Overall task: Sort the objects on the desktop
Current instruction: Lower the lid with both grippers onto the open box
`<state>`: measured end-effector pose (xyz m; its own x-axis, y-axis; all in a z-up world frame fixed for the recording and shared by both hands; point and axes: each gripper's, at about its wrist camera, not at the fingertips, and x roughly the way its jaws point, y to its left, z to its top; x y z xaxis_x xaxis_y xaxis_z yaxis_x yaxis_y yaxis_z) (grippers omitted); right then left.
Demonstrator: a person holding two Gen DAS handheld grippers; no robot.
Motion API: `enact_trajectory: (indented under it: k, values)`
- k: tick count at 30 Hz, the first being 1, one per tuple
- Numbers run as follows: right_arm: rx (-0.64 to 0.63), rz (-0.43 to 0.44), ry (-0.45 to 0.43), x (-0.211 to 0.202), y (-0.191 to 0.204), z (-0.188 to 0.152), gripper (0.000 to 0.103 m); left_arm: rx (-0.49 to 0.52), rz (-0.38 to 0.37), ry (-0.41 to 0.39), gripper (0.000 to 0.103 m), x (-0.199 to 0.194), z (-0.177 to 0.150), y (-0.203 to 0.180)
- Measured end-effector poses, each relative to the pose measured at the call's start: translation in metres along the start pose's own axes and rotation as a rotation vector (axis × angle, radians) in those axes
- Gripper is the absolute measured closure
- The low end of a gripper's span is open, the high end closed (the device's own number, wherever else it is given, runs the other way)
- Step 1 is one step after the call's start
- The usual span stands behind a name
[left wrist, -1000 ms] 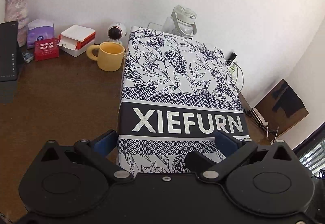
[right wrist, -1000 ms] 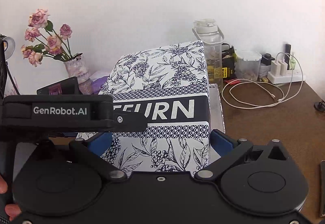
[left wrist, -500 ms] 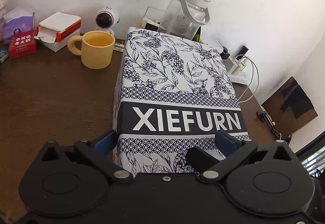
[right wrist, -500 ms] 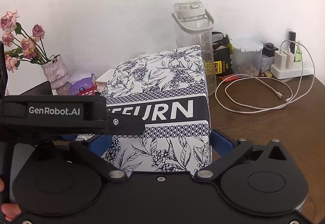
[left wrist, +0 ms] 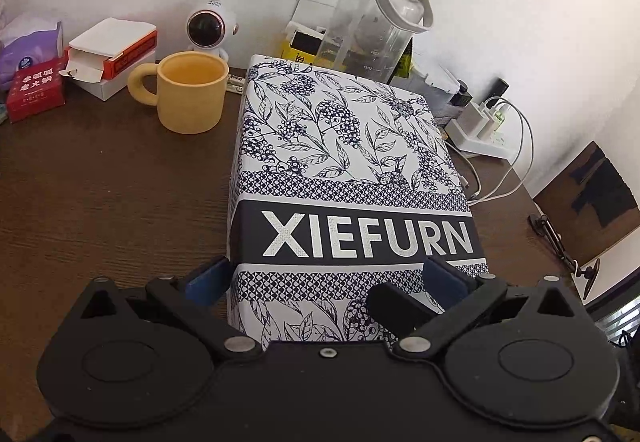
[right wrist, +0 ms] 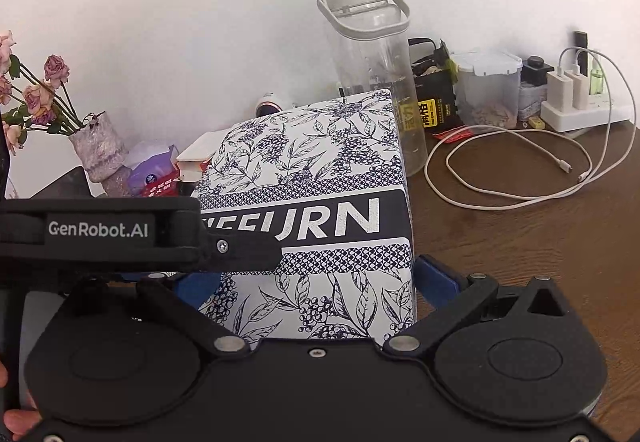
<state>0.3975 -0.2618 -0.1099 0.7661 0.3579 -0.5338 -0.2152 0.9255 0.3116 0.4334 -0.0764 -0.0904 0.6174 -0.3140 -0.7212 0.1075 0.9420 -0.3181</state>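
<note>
A white box with a dark blue floral print and the word XIEFURN [left wrist: 344, 145] fills the middle of both views. In the left wrist view my left gripper [left wrist: 324, 276] grips its near end, one blue pad [left wrist: 208, 278] pressed on each side. The right gripper [right wrist: 316, 282] clamps the same box [right wrist: 320, 145] from the neighbouring side, blue pads against its walls. The left gripper's black body [right wrist: 100, 230] crosses the right wrist view on the left. The box's far end lies close to a clear water bottle [left wrist: 380, 17]. Whether the box rests on the desk is unclear.
A yellow mug [left wrist: 188, 91], a small white astronaut figure [left wrist: 208, 27], an open red-and-white carton [left wrist: 108, 49] and tissues [left wrist: 28, 45] stand left of the box. Behind are snack bags, a plastic container [right wrist: 488, 85], a power strip with chargers [right wrist: 576, 101], a looped white cable [right wrist: 512, 161] and a flower vase [right wrist: 100, 149].
Both grippers have carried the box forward toward the back wall; the mug, bottle and chargers loom larger and nearer. The grip on the box is unchanged.
</note>
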Motion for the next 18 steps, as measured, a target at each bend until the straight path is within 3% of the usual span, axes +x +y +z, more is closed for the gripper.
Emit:
enact_trajectory:
  k: [18]
  values:
    - [0.052, -0.02, 0.077, 0.025, -0.008, 0.003, 0.0, -0.015, 0.016, 0.069, 0.002, 0.029, 0.007, 0.009]
